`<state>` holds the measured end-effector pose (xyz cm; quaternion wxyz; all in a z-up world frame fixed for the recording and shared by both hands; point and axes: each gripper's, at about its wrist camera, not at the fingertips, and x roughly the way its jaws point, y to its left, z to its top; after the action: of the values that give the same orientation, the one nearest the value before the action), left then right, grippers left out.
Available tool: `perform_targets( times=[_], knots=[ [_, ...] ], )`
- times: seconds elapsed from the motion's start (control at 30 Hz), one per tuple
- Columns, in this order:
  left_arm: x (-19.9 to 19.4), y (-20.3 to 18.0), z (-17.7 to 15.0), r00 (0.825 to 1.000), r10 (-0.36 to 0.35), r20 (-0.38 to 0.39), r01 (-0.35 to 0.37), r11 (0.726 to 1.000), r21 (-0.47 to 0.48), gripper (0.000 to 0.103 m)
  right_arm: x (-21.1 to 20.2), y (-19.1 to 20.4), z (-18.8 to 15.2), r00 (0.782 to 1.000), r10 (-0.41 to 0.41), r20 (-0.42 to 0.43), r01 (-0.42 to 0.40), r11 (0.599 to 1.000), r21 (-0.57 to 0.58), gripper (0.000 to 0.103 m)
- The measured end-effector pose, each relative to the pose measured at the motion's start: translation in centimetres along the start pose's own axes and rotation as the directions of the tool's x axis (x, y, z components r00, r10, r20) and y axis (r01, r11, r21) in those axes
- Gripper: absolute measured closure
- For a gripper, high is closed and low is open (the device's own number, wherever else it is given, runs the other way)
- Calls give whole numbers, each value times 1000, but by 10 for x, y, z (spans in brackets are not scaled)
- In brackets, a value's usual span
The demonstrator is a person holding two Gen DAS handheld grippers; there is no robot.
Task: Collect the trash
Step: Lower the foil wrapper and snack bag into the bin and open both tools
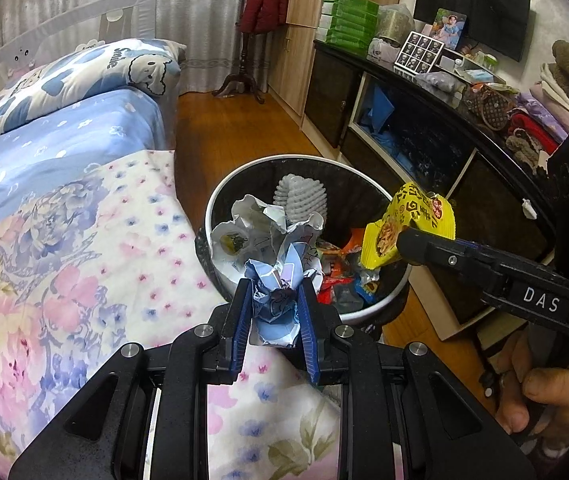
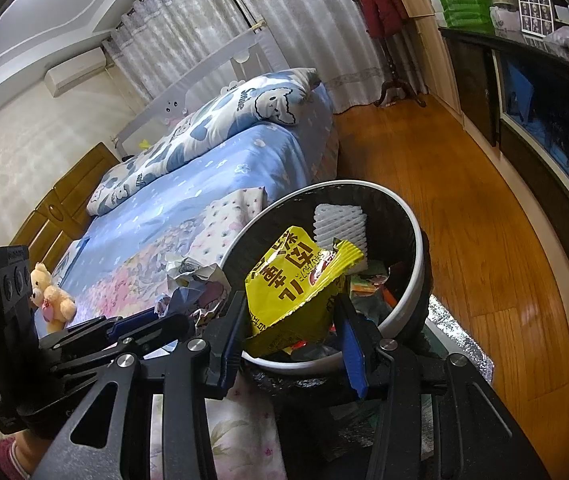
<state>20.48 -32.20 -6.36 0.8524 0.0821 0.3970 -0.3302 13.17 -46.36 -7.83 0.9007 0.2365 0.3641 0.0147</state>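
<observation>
A round bin with a white rim (image 1: pixel 244 164) (image 2: pixel 412 216) and black liner stands on the floor beside the bed, with wrappers and a white foam net inside. My left gripper (image 1: pixel 274 300) is shut on a crumpled ball of blue and white paper (image 1: pixel 280 264) that hangs over the bin's near rim. My right gripper (image 2: pixel 292 312) is shut on a yellow snack packet (image 2: pixel 296 280) (image 1: pixel 408 224), held above the bin's right side. The left gripper (image 2: pixel 156 316) and its paper ball (image 2: pixel 188 280) show at the left of the right wrist view.
The bed with a floral quilt (image 1: pixel 64 260) and blue sheet lies left of the bin. A dark cabinet (image 1: pixel 424 132) loaded with boxes and clothes runs along the right. Bare wooden floor (image 2: pixel 464 208) lies between. A teddy bear (image 2: pixel 50 292) sits on the bed. A coat stand (image 1: pixel 252 24) stands far back.
</observation>
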Motion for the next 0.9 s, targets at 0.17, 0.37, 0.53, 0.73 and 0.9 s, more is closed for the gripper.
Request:
perform_targets(
  times=[0.17, 0.37, 0.53, 0.73, 0.9],
  knots=[
    [4, -1, 6, 1000, 4, 0, -4, 1000, 3, 82, 1, -1, 2, 1000, -1, -9, 1, 1000, -4, 59],
    [13, -1, 12, 1000, 4, -10, -4, 1000, 0, 82, 7, -7, 8, 1000, 1, -24, -1, 1000, 1, 59],
    [19, 0, 16, 1000, 2, -22, -3, 1000, -6, 82, 11, -9, 14, 999, -15, -37, 14, 1000, -5, 59],
    [26, 2, 20, 999, 7, -32, -7, 1000, -6, 82, 14, -11, 18, 999, -20, -43, 20, 1000, -6, 59],
    [32, 4, 25, 999, 5, -41, -5, 1000, -6, 82, 17, -12, 21, 998, -17, -53, 17, 1000, -4, 58]
  ],
)
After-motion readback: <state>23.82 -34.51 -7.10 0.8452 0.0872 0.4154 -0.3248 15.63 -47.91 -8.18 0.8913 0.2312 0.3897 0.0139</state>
